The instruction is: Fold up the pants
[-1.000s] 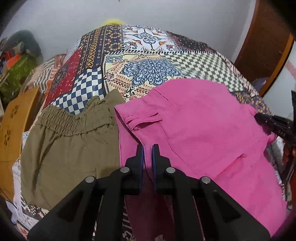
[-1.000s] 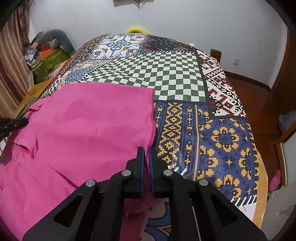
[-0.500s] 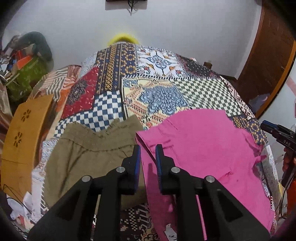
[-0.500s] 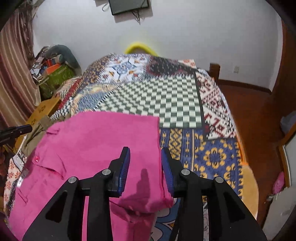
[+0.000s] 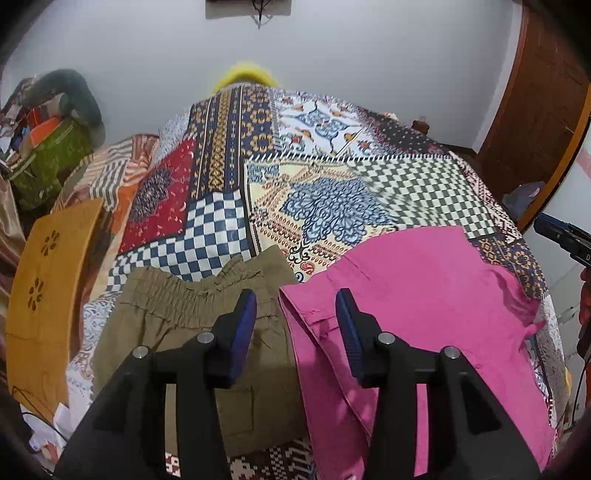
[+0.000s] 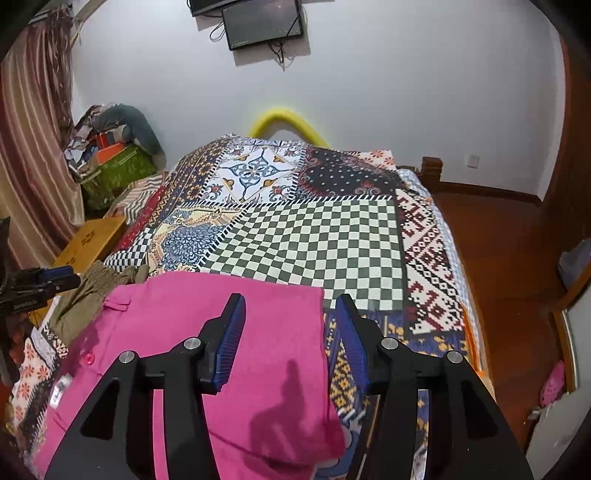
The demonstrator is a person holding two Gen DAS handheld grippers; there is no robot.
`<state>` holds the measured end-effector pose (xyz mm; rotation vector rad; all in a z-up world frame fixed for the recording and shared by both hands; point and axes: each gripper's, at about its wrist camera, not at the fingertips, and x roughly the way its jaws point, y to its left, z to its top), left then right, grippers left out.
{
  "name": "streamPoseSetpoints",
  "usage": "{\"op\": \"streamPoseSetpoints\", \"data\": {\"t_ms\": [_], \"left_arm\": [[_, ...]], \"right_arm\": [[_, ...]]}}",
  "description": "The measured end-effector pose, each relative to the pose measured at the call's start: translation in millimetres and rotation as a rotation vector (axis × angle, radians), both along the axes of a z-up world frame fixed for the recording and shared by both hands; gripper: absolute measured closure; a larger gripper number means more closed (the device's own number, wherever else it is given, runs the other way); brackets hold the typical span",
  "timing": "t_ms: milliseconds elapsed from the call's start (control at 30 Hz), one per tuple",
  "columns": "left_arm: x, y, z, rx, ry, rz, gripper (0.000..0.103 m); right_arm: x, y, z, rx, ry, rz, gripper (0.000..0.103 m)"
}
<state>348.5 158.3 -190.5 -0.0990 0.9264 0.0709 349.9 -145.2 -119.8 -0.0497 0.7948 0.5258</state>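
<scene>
The pink pants point(image 5: 424, 314) lie flat on the quilt point(image 5: 332, 192) that covers the bed, at its near end, with the waistband towards the left and one pink button point(image 6: 88, 358) showing there. Just beside them on the left lie the olive pants point(image 5: 192, 325), elastic waist up towards the far end, their edge touching or nearly touching the pink cloth. The left gripper point(image 5: 295, 325) hangs above the seam where the two garments meet; its jaws have just been opening and stand apart, with nothing caught between the blue pads. The right gripper point(image 6: 290, 325) hangs above the right edge of the pink pants, jaws likewise just opened and spread, pinching nothing; its shadow falls on the cloth below. The near right corner of the pink pants looks doubled over or rumpled, though the fisheye edge makes that hard to judge. A yellow arc point(image 6: 284, 122) shows past the far end of the bed, a screen point(image 6: 262, 24) hangs on the wall, and a tan board point(image 5: 48, 295) sits at the left bedside.
</scene>
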Motion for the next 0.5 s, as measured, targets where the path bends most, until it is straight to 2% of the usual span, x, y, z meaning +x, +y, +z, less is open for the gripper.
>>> {"op": "streamPoseSetpoints", "data": {"t_ms": [333, 500], "left_arm": [[32, 7, -47, -0.049, 0.079, -0.012, 0.059], [44, 5, -67, -0.036, 0.125, -0.023, 0.059]], "right_arm": [[40, 11, -50, -0.063, 0.086, 0.03, 0.056], [55, 15, -71, -0.085, 0.123, 0.049, 0.056]]}}
